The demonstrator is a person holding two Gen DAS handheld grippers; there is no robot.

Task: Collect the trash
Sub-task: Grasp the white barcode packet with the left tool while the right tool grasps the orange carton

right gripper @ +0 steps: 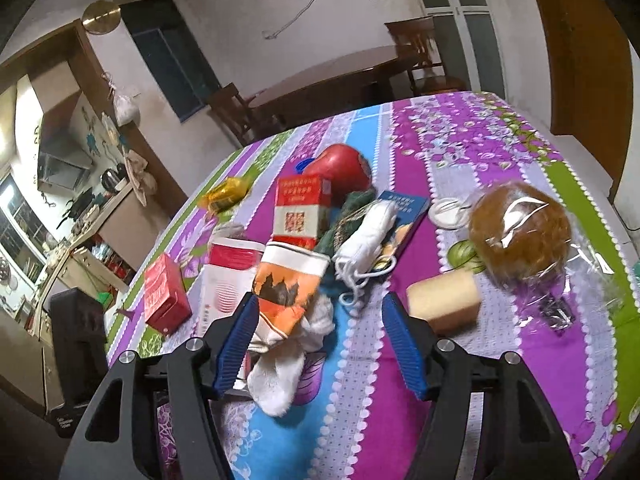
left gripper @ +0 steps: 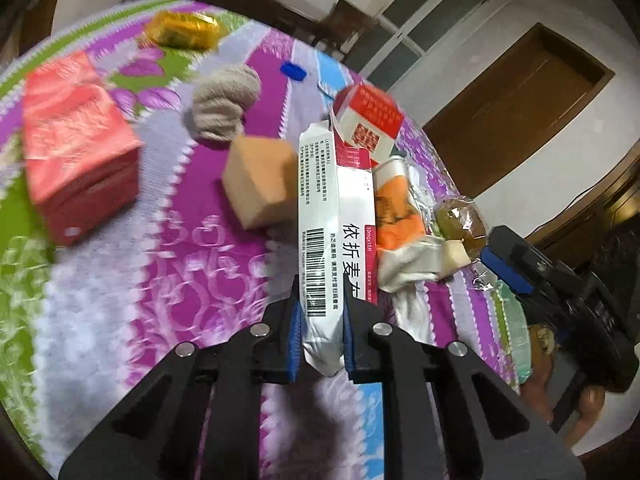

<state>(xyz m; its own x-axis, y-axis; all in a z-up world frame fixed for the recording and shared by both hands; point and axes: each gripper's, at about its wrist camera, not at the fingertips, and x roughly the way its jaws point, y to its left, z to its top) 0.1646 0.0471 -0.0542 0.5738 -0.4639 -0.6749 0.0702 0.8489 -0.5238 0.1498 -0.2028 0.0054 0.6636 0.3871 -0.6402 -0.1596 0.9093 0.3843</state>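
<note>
The left claw point(left gripper: 319, 338) is clamped on the near end of a long white medicine box point(left gripper: 334, 224) printed with a barcode and red edging; its blue pads press both narrow sides of the box, which reaches away over the tabletop point(left gripper: 168, 264), covered in a purple, green and blue flowered cloth. Just left of the box sits a tan sponge block point(left gripper: 260, 182), and beyond that a rolled beige sock point(left gripper: 226, 102). A red tissue pack point(left gripper: 76, 140) lies well to the left, a gold wrapper point(left gripper: 182, 30) at the far edge, and a blue bottle cap point(left gripper: 293, 71) near the sock. A red and white carton point(left gripper: 368, 120) stands touching the far end of the box.

The right claw point(right gripper: 320, 332) stands partly open and grips nothing. An orange and white wrapper point(right gripper: 290, 284) on a crumpled white cloth point(right gripper: 280, 372) lies against its left finger, with the right finger well clear. Near that right finger lies a pale yellow block point(right gripper: 444, 300), and beyond it a brown bun in clear plastic point(right gripper: 520, 232). A white string bundle point(right gripper: 366, 236) rests on a blue booklet point(right gripper: 404, 208)
</note>
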